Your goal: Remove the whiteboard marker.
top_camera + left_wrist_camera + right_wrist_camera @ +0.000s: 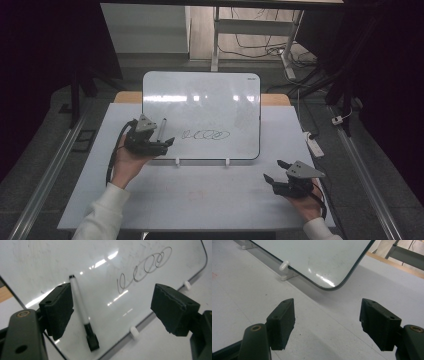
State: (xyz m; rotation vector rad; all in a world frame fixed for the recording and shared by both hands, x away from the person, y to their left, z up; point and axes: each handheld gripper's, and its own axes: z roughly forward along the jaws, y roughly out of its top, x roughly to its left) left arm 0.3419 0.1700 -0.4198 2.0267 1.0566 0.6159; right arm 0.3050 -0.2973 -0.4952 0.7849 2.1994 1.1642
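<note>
Your left gripper (167, 143) has its jaws spread wide apart with nothing between the pads, and it sits right at the lower left corner of the whiteboard (200, 95). In the left gripper view the marker (82, 312) lies flat on the board just beside the left-hand jaw, closer to that pad than to the other one, but I can't tell if it's actually touching the pad. Its black cap end points back toward you and the white barrel runs away up the board. From the high view the same marker (161, 129) lies near the board's left edge, just behind your gripper.

Out past the marker there's a loopy scribble (205, 134) on the board, a row of joined-up rings, sitting low and roughly in the middle. It's to the right of your left gripper and apart from the marker.

Your right gripper (273, 171) is also wide open and holding nothing. It rests over the bare table (200, 195), near the board's lower right corner but well clear of it. In the right gripper view you can see that rounded corner ahead of the jaws, plus one of the little white clips (284, 265) on the board's near edge.

The board lies on the table with two of those clips along the front edge, and your two grippers are well apart from each other.
</note>
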